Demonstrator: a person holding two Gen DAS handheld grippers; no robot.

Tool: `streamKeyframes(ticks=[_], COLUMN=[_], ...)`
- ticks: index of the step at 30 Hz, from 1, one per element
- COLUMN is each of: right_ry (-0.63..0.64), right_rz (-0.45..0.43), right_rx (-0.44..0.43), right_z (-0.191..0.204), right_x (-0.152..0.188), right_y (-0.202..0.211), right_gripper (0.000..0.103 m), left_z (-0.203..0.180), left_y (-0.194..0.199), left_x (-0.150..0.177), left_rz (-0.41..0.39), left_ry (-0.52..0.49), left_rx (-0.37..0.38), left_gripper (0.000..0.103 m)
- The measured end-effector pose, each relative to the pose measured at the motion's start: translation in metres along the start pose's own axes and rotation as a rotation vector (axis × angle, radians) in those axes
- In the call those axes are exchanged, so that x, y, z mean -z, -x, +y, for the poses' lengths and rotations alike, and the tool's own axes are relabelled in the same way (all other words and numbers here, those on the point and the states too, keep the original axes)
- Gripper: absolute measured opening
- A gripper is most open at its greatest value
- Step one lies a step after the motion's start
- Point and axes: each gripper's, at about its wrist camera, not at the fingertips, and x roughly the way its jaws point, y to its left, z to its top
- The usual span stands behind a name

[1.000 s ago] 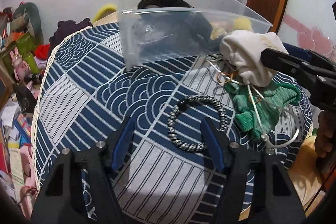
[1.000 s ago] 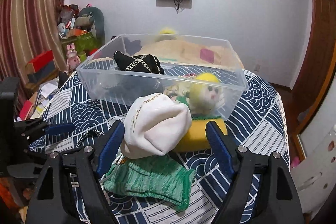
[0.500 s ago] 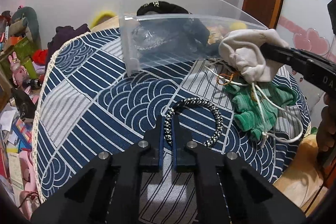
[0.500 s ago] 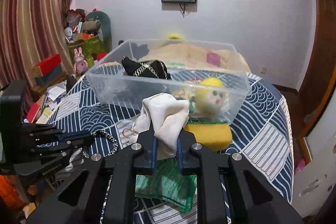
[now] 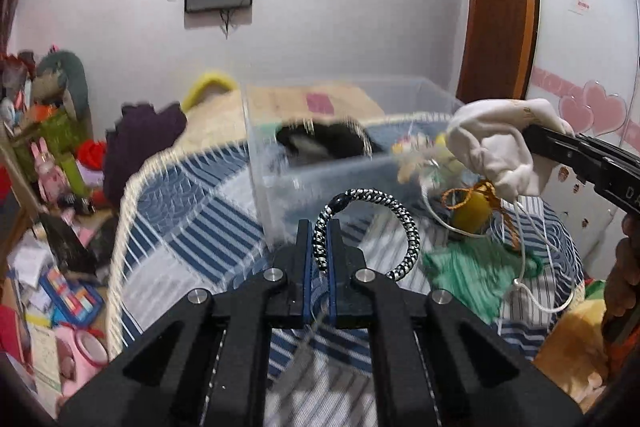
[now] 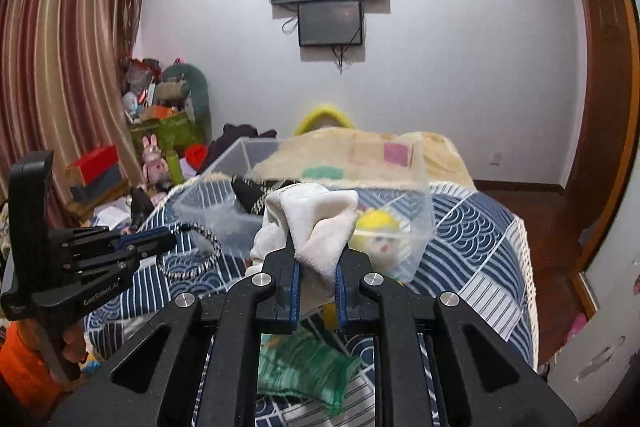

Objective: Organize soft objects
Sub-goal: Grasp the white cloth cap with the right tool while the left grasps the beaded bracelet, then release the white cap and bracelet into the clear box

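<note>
Both tools closed on soft items, raised over the bed in front of the bin.

The left tool (image 5: 319, 243) is clamped shut on one end of the braided black-and-white cord loop (image 5: 394, 223); the rest of the loop arcs up and to the right of the fingers, clear of the bed cover (image 5: 188, 211). The right tool (image 6: 316, 277) is clamped shut on the white pouch (image 6: 316, 219), which bulges above the fingers; in the left view its drawstring (image 5: 532, 267) hangs below it. The clear bin (image 6: 416, 223) stands on the cover just beyond both tools, with a black item (image 5: 320, 143) and a yellow-haired doll (image 6: 378, 231) inside. A green knit piece (image 6: 300, 371) lies on the cover below the right tool. The left view is motion-blurred.
</note>
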Motion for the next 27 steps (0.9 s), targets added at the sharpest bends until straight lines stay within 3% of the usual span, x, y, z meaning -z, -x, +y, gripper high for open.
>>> streamKeyframes(ticks=[9, 19, 27], right_ry=[0.008, -0.002, -0.023], right_rz=[-0.081, -0.149, -0.046], right_rx=[0.033, 0.064, 0.075], right_z=[-0.007, -0.011, -0.007], right_x=[-0.023, -0.046, -0.042], right_y=[0.005, -0.01, -0.057], right_gripper=[0.012, 0.012, 0.012], left_z=[0.004, 0.013, 0.014], left_y=[0.005, -0.022, -0.055], left_x=[-0.038, -0.067, -0.07], left_rz=[-0.103, -0.113, -0.055], left_ry=[-0.01, 0.047, 0.068], left_rx=[-0.02, -0.008, -0.01], left_gripper=[0.005, 0.005, 0.005])
